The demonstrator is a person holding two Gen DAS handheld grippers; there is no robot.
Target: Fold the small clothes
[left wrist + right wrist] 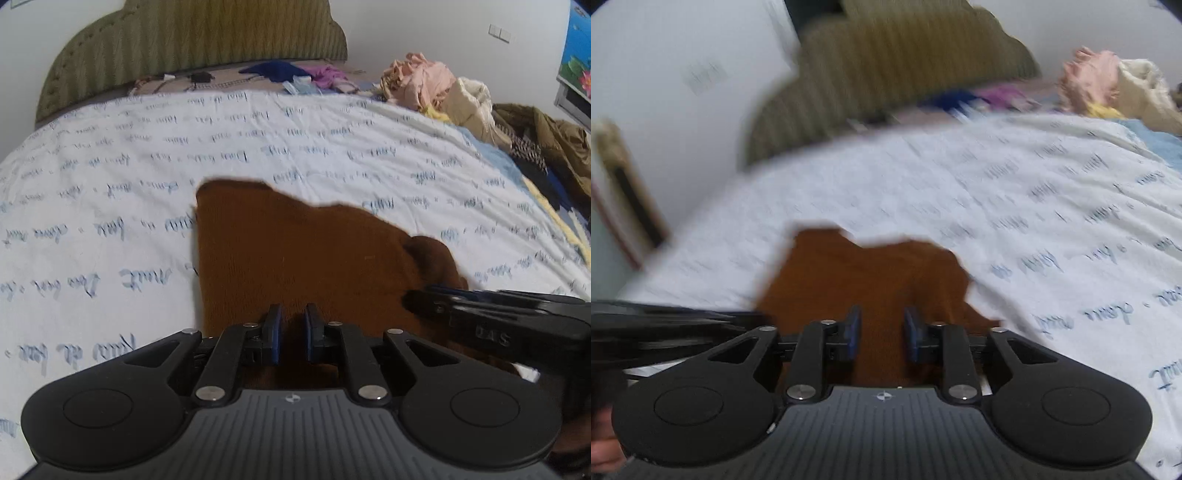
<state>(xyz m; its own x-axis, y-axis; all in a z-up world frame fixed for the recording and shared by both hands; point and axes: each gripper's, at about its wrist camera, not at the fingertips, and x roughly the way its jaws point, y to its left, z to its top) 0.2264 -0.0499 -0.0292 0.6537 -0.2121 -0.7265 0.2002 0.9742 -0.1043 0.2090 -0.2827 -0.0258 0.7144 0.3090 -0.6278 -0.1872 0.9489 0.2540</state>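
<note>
Brown knit garment [295, 251], soft, light and limp, lies on the script-printed bedspread [110, 166] near the bed's foot edge; left tongs [292, 334] pinch its near hem, right tongs [882, 338] stand narrow astride it, grip uncertain.

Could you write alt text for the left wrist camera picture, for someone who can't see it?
A black left gripper with blue pads pinches a rust-brown knitted garment over a white bedspread printed with blue handwriting. The right gripper reaches in from the right edge; a heap of clothes lies beyond.
</note>
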